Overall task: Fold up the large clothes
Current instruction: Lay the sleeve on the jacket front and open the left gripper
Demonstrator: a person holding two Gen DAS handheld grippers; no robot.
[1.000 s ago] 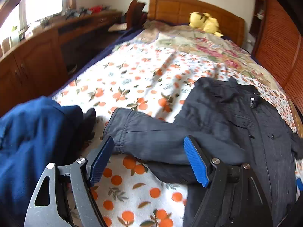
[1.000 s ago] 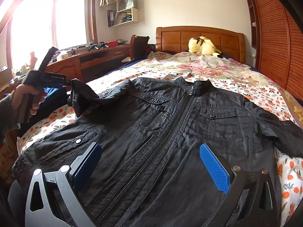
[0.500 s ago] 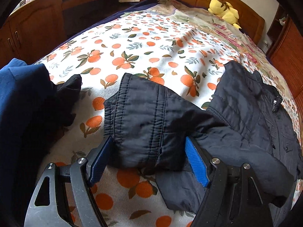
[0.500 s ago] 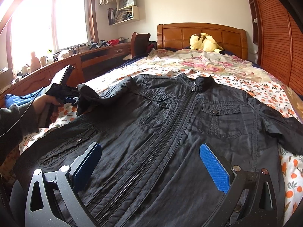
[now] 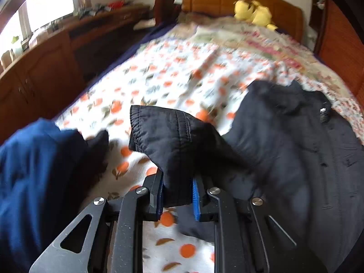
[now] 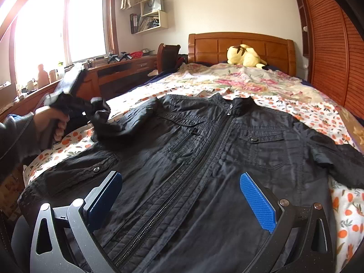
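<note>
A black zip-up jacket [image 6: 204, 147] lies front up on the orange-print bedsheet [image 5: 182, 79], collar toward the headboard. My left gripper [image 5: 177, 182] has its jaws closing on the cuff end of the jacket's left sleeve [image 5: 173, 136]. Both blue pads press the fabric, and the cuff sticks up off the bed. In the right wrist view a person's hand [image 6: 50, 122] holds that gripper, with the sleeve [image 6: 102, 116] bunched in front of it. My right gripper [image 6: 180, 193] hovers open over the jacket's lower front near the zip, with nothing between its pads.
A blue garment [image 5: 34, 170] lies heaped at the bed's near left edge. A yellow plush toy [image 6: 245, 56] sits by the wooden headboard [image 6: 241, 45]. A wooden desk [image 6: 118, 68] runs along the left under the window. Slatted wardrobe doors [image 6: 329, 56] line the right.
The left gripper's jaws have gone from wide apart around the sleeve cuff to pinched on it, and the cuff has risen off the sheet. The right gripper has not moved.
</note>
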